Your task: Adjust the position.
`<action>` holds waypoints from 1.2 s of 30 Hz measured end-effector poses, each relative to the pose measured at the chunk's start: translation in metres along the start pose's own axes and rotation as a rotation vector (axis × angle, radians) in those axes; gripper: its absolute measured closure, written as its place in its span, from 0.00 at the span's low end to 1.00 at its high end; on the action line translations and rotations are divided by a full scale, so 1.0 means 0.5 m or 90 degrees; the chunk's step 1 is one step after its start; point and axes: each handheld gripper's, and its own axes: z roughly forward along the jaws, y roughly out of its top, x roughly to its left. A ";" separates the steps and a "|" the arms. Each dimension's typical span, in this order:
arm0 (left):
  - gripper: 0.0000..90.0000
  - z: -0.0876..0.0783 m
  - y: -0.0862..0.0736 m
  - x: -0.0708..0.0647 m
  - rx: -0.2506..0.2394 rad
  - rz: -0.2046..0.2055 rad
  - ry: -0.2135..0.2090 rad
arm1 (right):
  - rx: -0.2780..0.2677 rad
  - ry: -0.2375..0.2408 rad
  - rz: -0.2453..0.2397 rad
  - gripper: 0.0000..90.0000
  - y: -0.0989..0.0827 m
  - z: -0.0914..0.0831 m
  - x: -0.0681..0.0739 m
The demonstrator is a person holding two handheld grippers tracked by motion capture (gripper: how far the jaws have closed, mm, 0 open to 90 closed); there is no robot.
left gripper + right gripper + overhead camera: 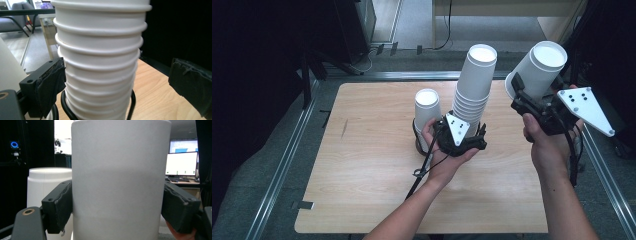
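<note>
Right now the right gripper [518,89] has its jaws pressed flat against both sides of a single white paper cup [539,67], held upside down with its base tilted toward 1 o'clock, well above the table [372,180] at the 2 o'clock side of the high view. In the right gripper view the pads [60,205] squeeze the cup's wall from left and right.

The left gripper [462,131] stands wide open around the foot of the tall stack of cups [473,90]: in the left gripper view one pad [51,86] sits just beside the stack's left wall, perhaps brushing it, while the other pad [191,85] is well apart, so nothing is gripped. The stack sits in a black wire holder [96,111], its long axis upright with a slight lean.

A second, short cup [427,107] stands inverted at 9 o'clock of the stack, just beside it.

From the held cup, the stack's top lies toward 9 o'clock and a little lower; the right hand [546,142] is the nearer one to cap it.

No brand, label or writing can be read on any cup.
</note>
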 end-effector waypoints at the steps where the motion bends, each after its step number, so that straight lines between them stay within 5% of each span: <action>1: 0.02 -0.005 -0.002 -0.001 0.000 -0.001 -0.004 | 0.002 0.000 -0.002 0.21 -0.005 -0.002 0.000; 16: 0.00 -0.065 -0.022 0.004 -0.011 -0.011 -0.039 | 0.030 0.002 -0.025 0.21 -0.076 -0.036 0.006; 36: 0.00 -0.158 -0.049 0.079 0.012 -0.029 -0.045 | 0.060 0.027 -0.064 0.20 -0.173 -0.071 0.047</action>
